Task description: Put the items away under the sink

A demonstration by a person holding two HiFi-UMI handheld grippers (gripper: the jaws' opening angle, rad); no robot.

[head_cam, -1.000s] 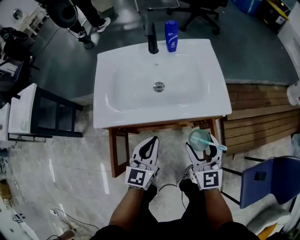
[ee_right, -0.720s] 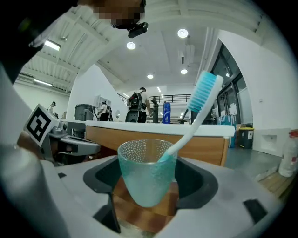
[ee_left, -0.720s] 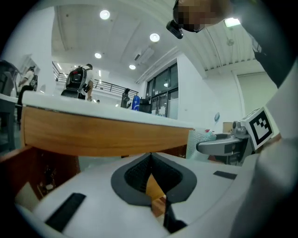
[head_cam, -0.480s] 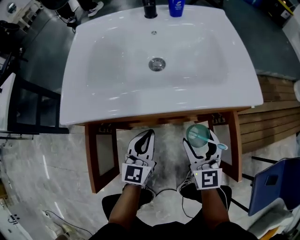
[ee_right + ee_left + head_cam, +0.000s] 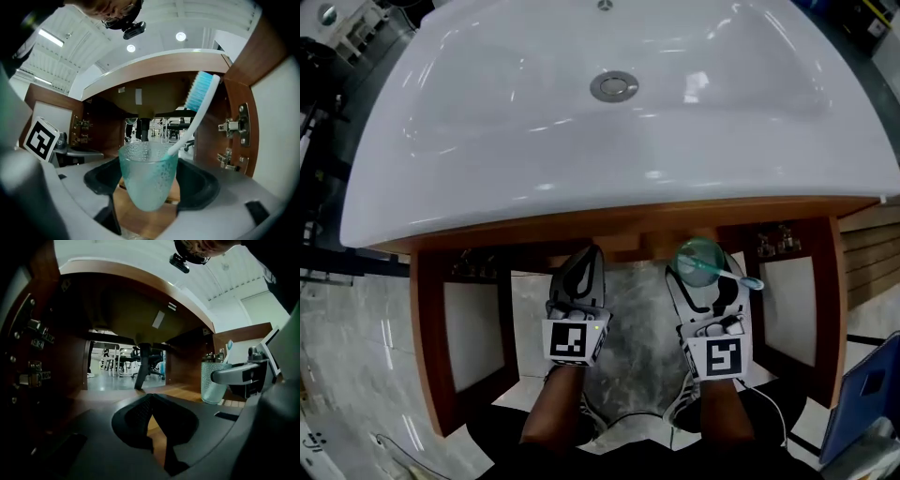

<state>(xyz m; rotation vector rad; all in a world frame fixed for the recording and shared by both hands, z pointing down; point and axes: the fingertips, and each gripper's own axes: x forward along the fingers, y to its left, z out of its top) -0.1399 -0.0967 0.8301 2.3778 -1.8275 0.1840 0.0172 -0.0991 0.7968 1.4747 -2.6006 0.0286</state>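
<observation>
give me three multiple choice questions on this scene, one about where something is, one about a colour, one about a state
1. Where is the cup?
A) in the basin
B) on the floor
C) between the right gripper's jaws

2. What colour are the toothbrush's bristles?
A) blue
B) red
C) black

3. How do the left gripper's jaws stand?
A) wide apart
B) together, with nothing between them
C) closed on a bottle

Answers:
1 C: the right gripper view shows the jaws on both sides of the cup.
2 A: the brush head leaning out of the cup is light blue.
3 B: the left gripper view shows the jaw tips meeting and nothing held.
</observation>
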